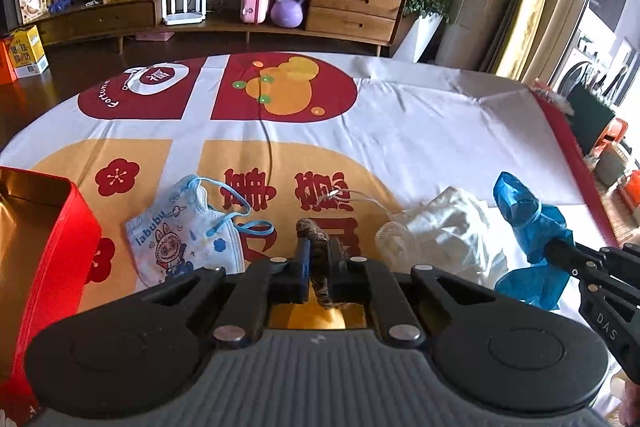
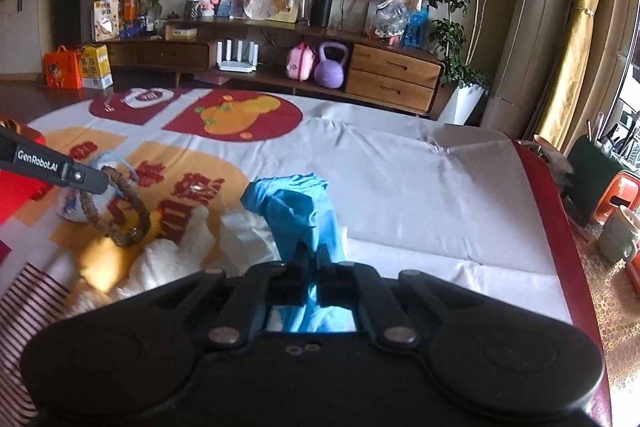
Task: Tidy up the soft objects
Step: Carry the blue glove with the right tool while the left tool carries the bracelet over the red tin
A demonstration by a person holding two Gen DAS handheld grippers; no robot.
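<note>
Brown hair tie [image 1: 314,259] pinched in left claw [image 1: 316,267], blue glove [image 2: 298,215] in right claw [image 2: 312,267]; next, carry both to the red box [image 1: 60,235] at the worktop's left edge

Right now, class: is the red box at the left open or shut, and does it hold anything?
Open: the red box has no lid on top, and its gold inner wall shows. Contents: cannot tell, since its floor is out of view.

Black tongs [image 1: 316,267] with silver rivets, one arm lettered "GenRobot.AI".
</note>
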